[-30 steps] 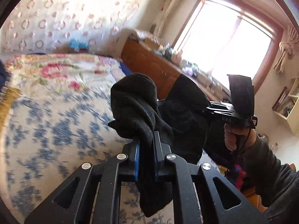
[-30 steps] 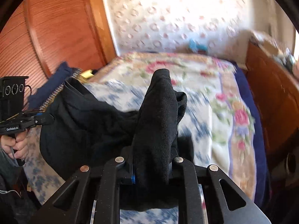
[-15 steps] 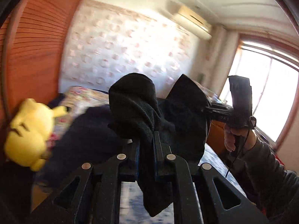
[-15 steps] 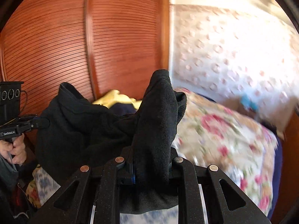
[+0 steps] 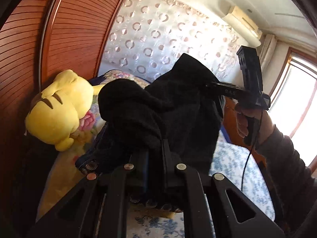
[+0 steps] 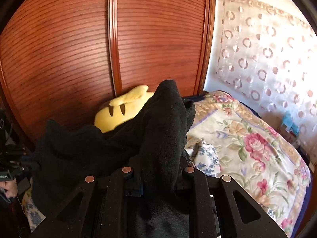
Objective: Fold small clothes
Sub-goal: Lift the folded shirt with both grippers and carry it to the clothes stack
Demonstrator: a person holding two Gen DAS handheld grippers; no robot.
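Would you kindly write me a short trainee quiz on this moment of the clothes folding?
1. True or false: both grippers are clamped on the same black garment.
2. Which toy sits against the wooden wardrobe? A. a brown bear B. a yellow plush toy C. a red ball
3. What covers the bed under the garment?

Key: 1. True: the left gripper and the right gripper each pinch a bunch of it. 2. B. 3. A floral bedspread.
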